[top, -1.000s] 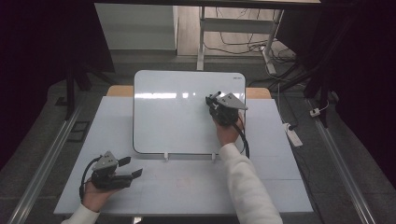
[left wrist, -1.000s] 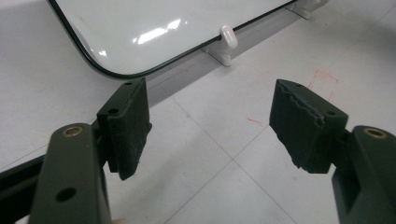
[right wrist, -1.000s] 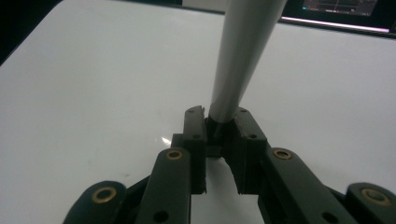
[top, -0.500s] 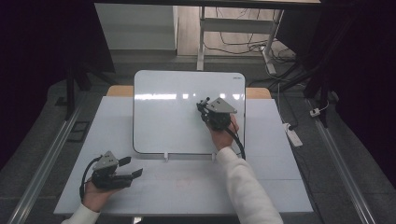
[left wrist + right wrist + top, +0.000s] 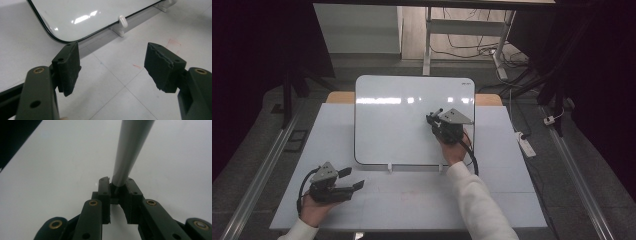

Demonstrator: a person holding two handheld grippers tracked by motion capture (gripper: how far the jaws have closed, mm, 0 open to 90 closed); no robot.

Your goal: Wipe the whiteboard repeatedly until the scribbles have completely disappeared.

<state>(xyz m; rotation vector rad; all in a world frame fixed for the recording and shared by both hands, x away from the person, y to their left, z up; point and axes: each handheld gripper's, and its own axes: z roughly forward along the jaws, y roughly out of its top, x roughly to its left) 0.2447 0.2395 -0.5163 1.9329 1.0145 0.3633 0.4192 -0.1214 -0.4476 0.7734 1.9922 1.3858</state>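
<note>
Marker [image 5: 130,150], a grey barrel, is clamped in the right claw [image 5: 435,119], held over the right part of the whiteboard [image 5: 402,125] that stands propped on the counter [image 5: 422,200]. That arm reaches forward, sleeve white. Resting near the counter's front left corner, the left claw [image 5: 352,179] has its jaws apart, empty. Small print at the whiteboard's top right corner is too small to read.

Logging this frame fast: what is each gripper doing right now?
Left gripper: open, nothing between its jaws.
Right gripper: shut on a grey pen over the whiteboard.
</note>
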